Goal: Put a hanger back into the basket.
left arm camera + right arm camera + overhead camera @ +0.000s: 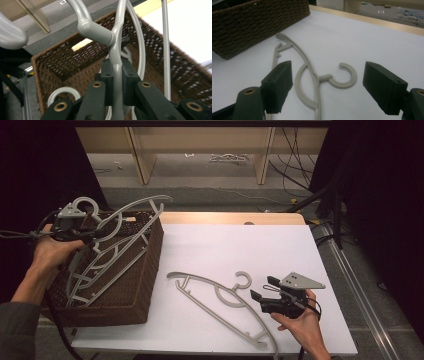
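High view: we saw the far end of the loose hanger (220, 302) run off the bottom edge of the picture, and much of the wicker basket's (135, 285) interior hidden by the grey hangers leaning in it. The person's left sleeve (17, 330) was cut off at the lower left corner. The left hand (47, 252) was raised over the basket's left rim, with the left gripper (97, 234) pointing right into the basket. The right hand (300, 320) lay low, palm up, near the front right of the white tabletop (240, 245), with the right gripper (260, 290) pointing left toward the loose hanger's hook, close beside it but apart.

Left gripper view: the jaws were closed on the neck of a held hanger (116, 62), just below its hook joint; the hook itself was cut off by the top edge. A second hook (61, 93) showed low in the basket, partly hidden behind the jaw arms.

Right gripper view: the jaws stood wide apart and empty, framing the loose hanger, which lay flat on the tabletop with its lower end hidden between the jaws. The basket stood at upper left, its top cropped.
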`<control>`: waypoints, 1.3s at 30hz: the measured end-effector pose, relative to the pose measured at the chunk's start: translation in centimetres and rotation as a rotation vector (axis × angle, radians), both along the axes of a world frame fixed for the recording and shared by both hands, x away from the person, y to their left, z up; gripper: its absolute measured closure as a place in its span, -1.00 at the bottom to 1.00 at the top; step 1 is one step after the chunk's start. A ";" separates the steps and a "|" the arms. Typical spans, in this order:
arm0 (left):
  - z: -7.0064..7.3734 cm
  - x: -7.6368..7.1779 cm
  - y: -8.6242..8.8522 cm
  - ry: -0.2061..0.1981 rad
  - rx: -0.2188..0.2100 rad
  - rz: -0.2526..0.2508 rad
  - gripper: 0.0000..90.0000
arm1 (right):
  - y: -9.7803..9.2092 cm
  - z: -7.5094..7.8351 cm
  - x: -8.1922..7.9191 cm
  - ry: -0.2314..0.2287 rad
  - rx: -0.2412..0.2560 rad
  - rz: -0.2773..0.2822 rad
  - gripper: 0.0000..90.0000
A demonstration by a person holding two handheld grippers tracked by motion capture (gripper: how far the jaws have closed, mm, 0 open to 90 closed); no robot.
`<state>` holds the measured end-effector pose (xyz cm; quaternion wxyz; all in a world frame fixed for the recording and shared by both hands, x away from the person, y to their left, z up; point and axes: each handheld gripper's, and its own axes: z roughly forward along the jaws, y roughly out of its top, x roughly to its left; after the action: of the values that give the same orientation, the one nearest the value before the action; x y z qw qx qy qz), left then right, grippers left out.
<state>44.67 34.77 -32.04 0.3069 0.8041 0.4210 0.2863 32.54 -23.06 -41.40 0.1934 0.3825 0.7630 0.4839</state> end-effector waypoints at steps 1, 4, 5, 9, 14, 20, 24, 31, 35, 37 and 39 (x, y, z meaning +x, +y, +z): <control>-0.2 0.0 0.2 0.004 0.003 0.001 0.83 | 0.0 0.0 0.0 0.005 0.002 -0.002 -0.47; -0.6 0.0 0.6 0.009 0.005 0.015 0.83 | 0.1 -0.1 0.0 -0.006 0.008 0.002 -0.48; -0.7 -0.1 0.8 0.013 0.004 0.020 0.83 | 0.0 -0.1 0.0 -0.006 0.008 0.000 -0.49; -1.2 -0.1 1.7 0.019 -0.005 0.045 0.83 | 0.0 -0.1 0.1 -0.008 0.011 -0.002 -0.50; -1.7 -0.3 2.3 0.028 0.016 0.067 0.83 | 0.1 -0.1 0.1 -0.008 0.010 0.003 -0.51; -2.7 -0.2 3.0 0.043 0.023 0.093 0.83 | 0.0 0.0 0.0 0.004 -0.004 0.001 -0.51; -3.3 -0.2 3.5 0.061 0.027 0.110 0.83 | 0.0 0.0 -0.1 0.030 -0.013 -0.001 -0.51; -4.5 -0.2 3.8 0.090 0.064 0.112 0.83 | 0.1 -0.2 0.0 0.026 0.002 -0.005 -0.51; -5.4 0.0 3.3 0.113 0.087 0.090 0.83 | 0.1 -0.2 0.0 0.019 0.001 0.003 -0.51; -5.9 0.1 3.0 0.124 0.103 0.083 0.83 | 0.1 -0.2 0.0 0.034 0.001 -0.002 -0.51; -6.5 0.3 2.7 0.135 0.110 0.079 0.83 | 0.2 -0.4 0.1 0.023 0.010 0.001 -0.51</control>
<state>44.95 37.46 -38.50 0.2217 0.8199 0.4557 0.2662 32.63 -22.87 -41.76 0.1823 0.3888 0.7628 0.4834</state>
